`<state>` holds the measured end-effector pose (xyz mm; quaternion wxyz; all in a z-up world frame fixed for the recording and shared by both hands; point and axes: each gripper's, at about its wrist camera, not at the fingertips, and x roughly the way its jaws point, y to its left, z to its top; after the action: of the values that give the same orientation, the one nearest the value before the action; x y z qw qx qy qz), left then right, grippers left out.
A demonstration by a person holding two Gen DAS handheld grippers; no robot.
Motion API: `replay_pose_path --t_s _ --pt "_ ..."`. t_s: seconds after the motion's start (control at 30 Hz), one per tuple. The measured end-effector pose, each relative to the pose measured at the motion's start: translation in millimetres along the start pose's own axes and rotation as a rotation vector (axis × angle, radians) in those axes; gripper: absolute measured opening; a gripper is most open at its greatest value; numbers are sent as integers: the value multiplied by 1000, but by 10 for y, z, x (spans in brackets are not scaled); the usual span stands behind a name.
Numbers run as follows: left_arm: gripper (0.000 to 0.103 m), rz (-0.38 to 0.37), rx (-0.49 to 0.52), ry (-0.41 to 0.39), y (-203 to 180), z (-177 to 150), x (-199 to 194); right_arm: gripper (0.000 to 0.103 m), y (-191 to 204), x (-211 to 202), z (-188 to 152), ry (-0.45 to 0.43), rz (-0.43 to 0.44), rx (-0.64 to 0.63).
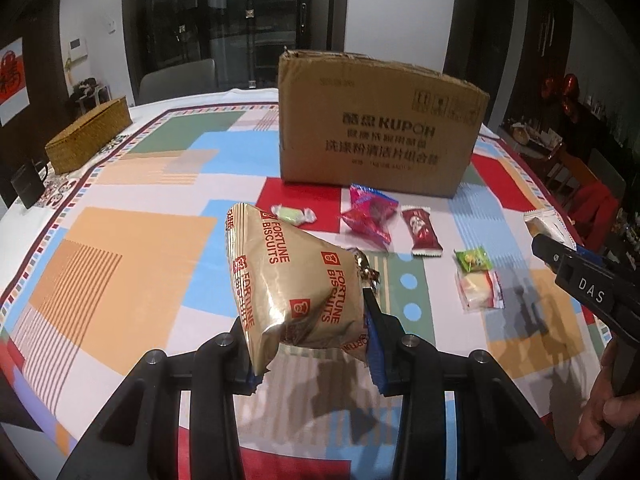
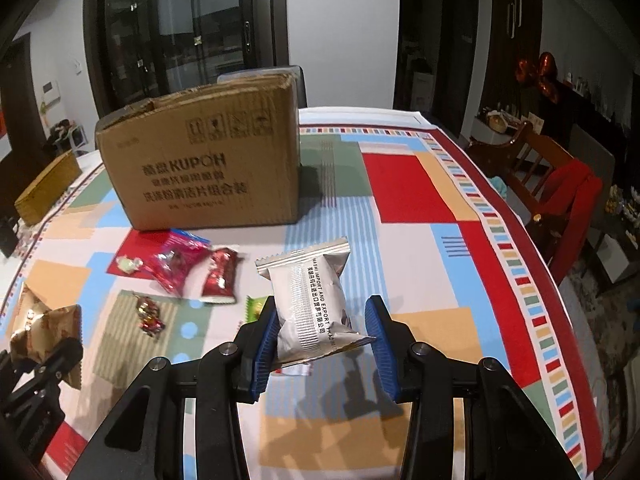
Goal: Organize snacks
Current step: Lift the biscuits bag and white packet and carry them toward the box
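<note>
My left gripper [image 1: 312, 344] is shut on a gold Fortune Biscuits bag [image 1: 288, 280] and holds it above the table. My right gripper [image 2: 320, 336] is shut on a silver snack packet [image 2: 312, 304], also lifted. An open cardboard box [image 1: 376, 136] stands at the back; it also shows in the right wrist view [image 2: 200, 168]. Loose snacks lie before it: a green candy [image 1: 294, 215], a pink packet [image 1: 370, 216], a red packet [image 1: 420, 232], a green packet [image 1: 474, 260] and a white-red packet [image 1: 480, 288].
A woven basket [image 1: 88, 136] sits at the table's far left edge beside a black mug [image 1: 28, 188]. A small foil candy [image 2: 150, 316] lies on the tablecloth [image 2: 420, 184]. A wooden chair [image 2: 552, 184] with red cloth stands at the right.
</note>
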<state>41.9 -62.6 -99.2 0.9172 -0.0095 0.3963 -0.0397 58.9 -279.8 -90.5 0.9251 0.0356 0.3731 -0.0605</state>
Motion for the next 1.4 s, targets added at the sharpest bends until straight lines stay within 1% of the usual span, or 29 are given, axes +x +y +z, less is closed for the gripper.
replay_pose_path --t_s 0.27,0.53,0.8,1.03,1.4 --pt "40 -18 -11 -23 77 187 -69 44 126 -155 135 -28 2 -8" --pt "40 -44 5 -40 69 407 -102 44 166 -274 303 -55 -7 -5" --pt "40 -58 13 -56 108 605 -101 44 229 -316 434 -74 -5 -4" --pt "40 -74 48 -55 112 775 -112 44 296 -369 561 -98 10 -2" --pt "40 -96 92 -90 121 1084 -175 44 404 -466 822 -159 17 -13"
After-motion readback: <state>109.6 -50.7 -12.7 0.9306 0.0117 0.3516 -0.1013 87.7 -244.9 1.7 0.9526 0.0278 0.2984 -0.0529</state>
